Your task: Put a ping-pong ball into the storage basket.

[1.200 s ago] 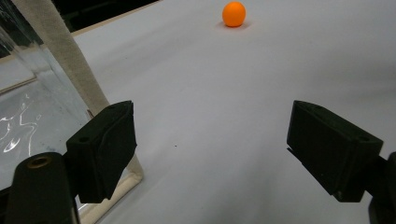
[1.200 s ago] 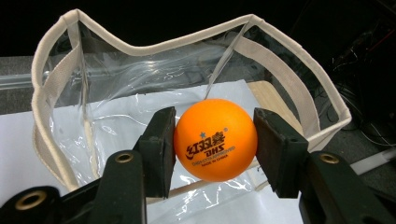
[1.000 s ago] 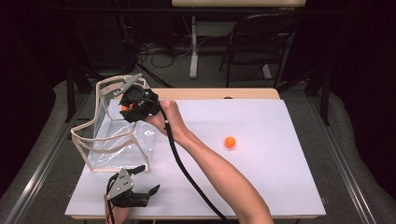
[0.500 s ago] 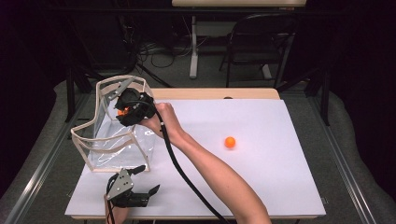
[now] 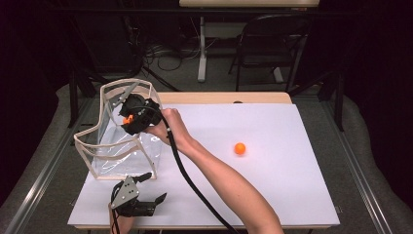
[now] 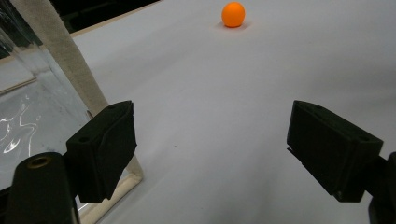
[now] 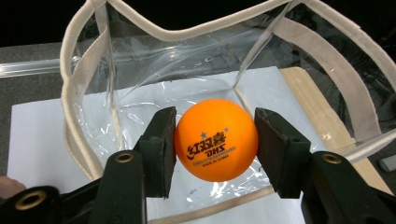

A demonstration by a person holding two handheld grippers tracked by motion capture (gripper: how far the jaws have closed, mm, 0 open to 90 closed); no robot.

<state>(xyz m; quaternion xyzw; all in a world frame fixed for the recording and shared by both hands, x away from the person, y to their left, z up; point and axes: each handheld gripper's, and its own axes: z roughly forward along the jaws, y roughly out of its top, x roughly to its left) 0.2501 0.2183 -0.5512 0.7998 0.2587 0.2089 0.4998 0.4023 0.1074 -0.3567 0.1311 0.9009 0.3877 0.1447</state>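
Note:
My right gripper (image 5: 130, 121) is shut on an orange ping-pong ball (image 7: 216, 140), its pads pressed on both sides. It hangs over the open top of a clear plastic bag (image 5: 122, 153) with a beige fabric rim (image 7: 187, 32), standing at the table's left. A second orange ball (image 5: 239, 148) lies loose on the white tabletop to the right, and it sits far ahead in the left gripper view (image 6: 233, 14). My left gripper (image 5: 155, 186) rests near the front edge beside the bag, its jaws wide open and empty (image 6: 210, 144).
The white tabletop (image 5: 292, 185) spreads out to the right and front. A wooden strip (image 5: 224, 98) runs along its far edge. A chair (image 5: 272, 44) and a table leg (image 5: 200, 48) stand on the floor behind. The right gripper's black cable (image 5: 190, 180) trails along the forearm.
The right gripper has shifted a little left and down with the ball, further over the bag's opening. The left gripper has stayed put.

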